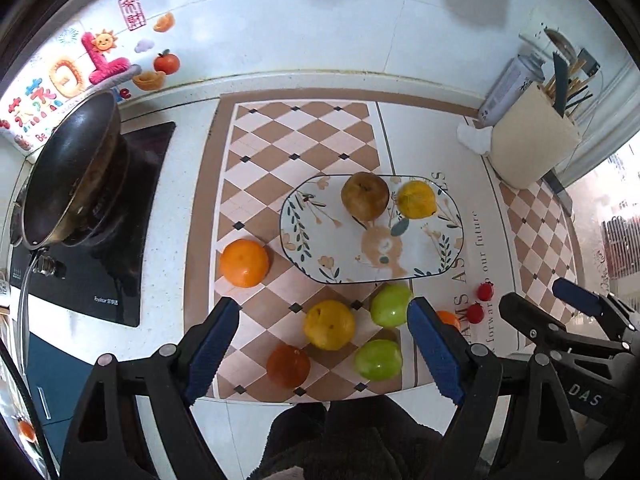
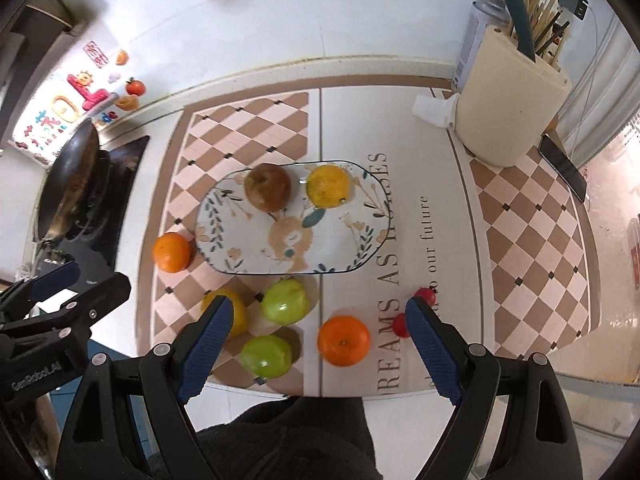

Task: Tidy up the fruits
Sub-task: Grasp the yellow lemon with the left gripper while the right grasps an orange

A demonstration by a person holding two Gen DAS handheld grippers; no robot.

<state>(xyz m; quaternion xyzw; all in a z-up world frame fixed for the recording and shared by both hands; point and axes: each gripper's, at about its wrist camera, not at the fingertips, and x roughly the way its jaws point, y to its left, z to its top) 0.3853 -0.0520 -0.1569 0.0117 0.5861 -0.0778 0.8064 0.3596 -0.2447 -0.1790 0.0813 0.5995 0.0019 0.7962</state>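
An oval floral plate [image 1: 340, 268] [image 2: 260, 256] holds a brown apple [image 1: 365, 195] [image 2: 268, 187] and a yellow fruit [image 1: 417, 199] [image 2: 328, 186]. On the mat before it lie a yellow fruit [image 1: 329, 325], two green apples [image 1: 390, 305] [image 1: 377, 359] [image 2: 285, 301] [image 2: 265, 356], a dark orange [image 1: 288, 365], an orange [image 1: 244, 263] [image 2: 172, 252] to the left, another orange [image 2: 344, 340], and two cherry tomatoes [image 1: 480, 302]. My left gripper [image 1: 324, 312] is open above the near fruits. My right gripper [image 2: 320, 312] is open above them too.
A wok [image 1: 72, 172] sits on the stove [image 1: 132, 280] at left. A beige utensil holder [image 1: 532, 140] [image 2: 508, 108] with a spray can stands at back right. A phone [image 2: 564, 168] lies beside it. The counter's front edge is close below the fruits.
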